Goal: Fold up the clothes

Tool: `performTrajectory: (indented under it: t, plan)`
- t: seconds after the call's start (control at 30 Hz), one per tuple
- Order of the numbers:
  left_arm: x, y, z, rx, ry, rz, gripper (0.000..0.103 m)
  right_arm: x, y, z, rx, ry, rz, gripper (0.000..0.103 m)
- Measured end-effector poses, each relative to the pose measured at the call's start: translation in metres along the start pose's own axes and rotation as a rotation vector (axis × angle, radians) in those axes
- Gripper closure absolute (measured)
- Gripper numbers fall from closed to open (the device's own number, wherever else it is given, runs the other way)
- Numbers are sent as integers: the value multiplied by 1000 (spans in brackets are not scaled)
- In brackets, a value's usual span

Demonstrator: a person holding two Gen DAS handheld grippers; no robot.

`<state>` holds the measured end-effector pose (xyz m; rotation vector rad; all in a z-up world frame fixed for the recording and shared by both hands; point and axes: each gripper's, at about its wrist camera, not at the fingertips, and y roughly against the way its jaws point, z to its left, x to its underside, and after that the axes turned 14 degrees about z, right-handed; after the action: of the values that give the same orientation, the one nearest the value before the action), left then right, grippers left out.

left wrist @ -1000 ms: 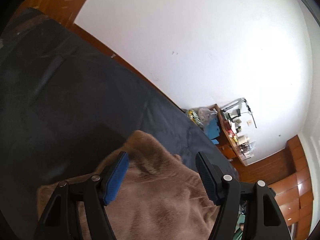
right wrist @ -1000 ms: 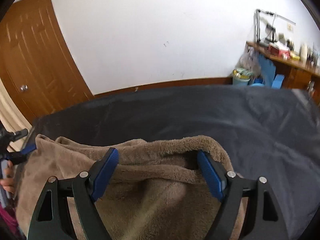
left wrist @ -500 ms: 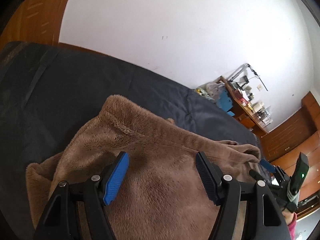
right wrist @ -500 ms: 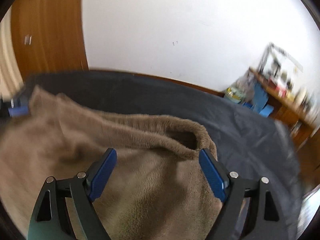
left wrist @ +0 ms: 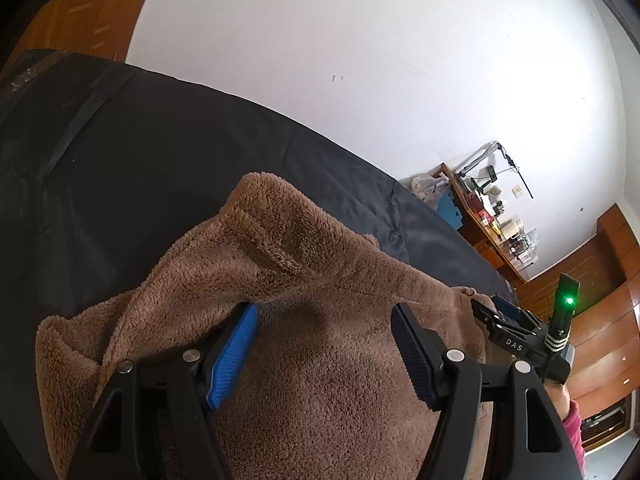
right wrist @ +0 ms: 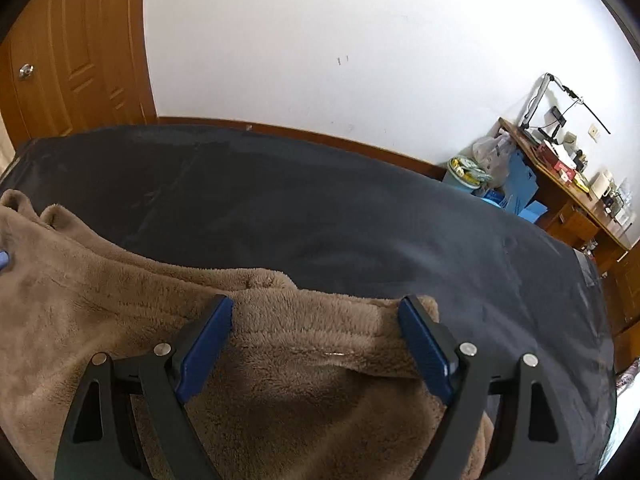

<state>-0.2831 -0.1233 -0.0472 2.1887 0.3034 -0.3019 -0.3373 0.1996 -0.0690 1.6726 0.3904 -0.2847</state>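
Both jaws spread wide and holding nothing, the left gripper (left wrist: 324, 344) and the right gripper (right wrist: 316, 336) hover low over a plush brown fleece garment (left wrist: 320, 380) bunched across a dark grey bed cover (right wrist: 320, 216). The thick pile could slip a shallow pinch, or several layers could be caught at once, skewing the fold. Beyond stand a white wall (right wrist: 340, 40), a wooden door (right wrist: 60, 60) and a cluttered wooden desk (right wrist: 560, 176), well apart; nothing blocks either gripper.
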Motion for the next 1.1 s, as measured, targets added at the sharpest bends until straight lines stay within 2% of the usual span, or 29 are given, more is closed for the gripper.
performTrajectory:
  t: [0.17, 0.5, 0.63, 0.7, 0.77, 0.8, 0.87, 1.1]
  plan:
    - [1, 1, 2, 9, -9, -8, 32, 16, 28, -13, 10, -44, -43, 16]
    - [2, 10, 5, -15, -7, 10, 32, 112, 101, 20, -97, 44, -69, 16]
    - [12, 26, -8, -63, -19, 43, 32, 146, 88, 37, -131, 96, -30, 15]
    - [26, 36, -20, -65, -75, 47, 32, 157, 71, 38, -109, 79, -19, 7]
    - [44, 40, -31, -84, -151, 54, 32, 160, 61, 30, -155, 19, -25, 1]
    - [55, 40, -36, -116, -194, 60, 31, 162, 56, 26, -185, -15, -29, 1]
    - [70, 35, -39, -171, -237, 65, 29, 162, 55, 25, -190, -20, -33, 1]
    - [95, 9, -26, -274, -308, 2, 26, 164, 54, 22, -202, -21, -39, 1]
